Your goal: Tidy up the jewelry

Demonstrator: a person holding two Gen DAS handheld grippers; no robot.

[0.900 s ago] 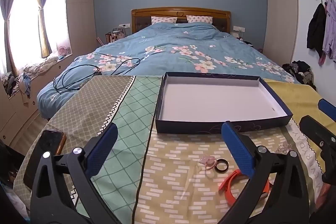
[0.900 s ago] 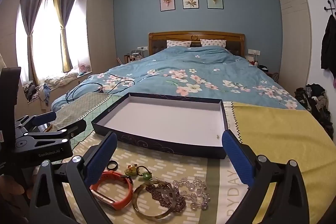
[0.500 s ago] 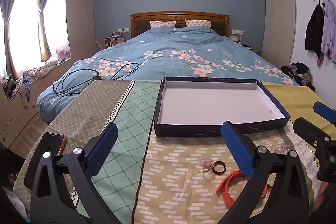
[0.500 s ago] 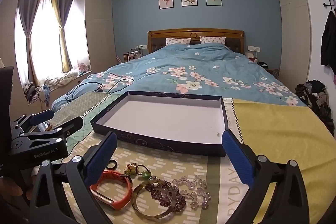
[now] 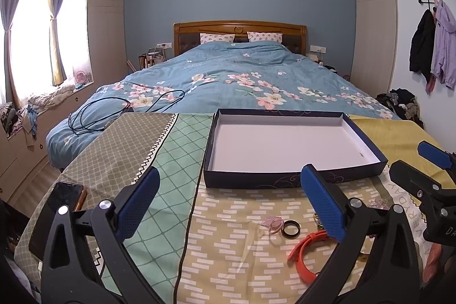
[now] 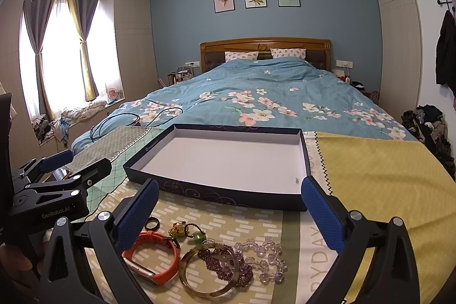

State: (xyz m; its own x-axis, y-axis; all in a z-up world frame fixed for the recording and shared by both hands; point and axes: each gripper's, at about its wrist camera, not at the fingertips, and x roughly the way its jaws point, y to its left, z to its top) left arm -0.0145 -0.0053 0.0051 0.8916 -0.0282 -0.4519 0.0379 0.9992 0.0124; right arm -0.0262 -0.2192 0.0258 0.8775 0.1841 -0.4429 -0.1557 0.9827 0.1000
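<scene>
Orange band (image 5: 306, 252) partly hidden by L gripper (image 5: 230, 200); both grippers' fingers spread, R gripper (image 6: 229, 211) too.

Box (image 6: 228, 197): dark navy outside with pale swirl lines, white inside. Cloth (image 5: 233, 247): olive with white dashes, a mint lattice band, tan lattice, mustard panel. Band (image 6: 155, 257): orange. Ring (image 5: 291, 225): black. Beads (image 6: 228, 265): purple; others (image 6: 268, 258) clear. Duvet (image 5: 242, 76): blue, pink-and-white blossoms. Finger pads (image 5: 136, 204): blue.
</scene>
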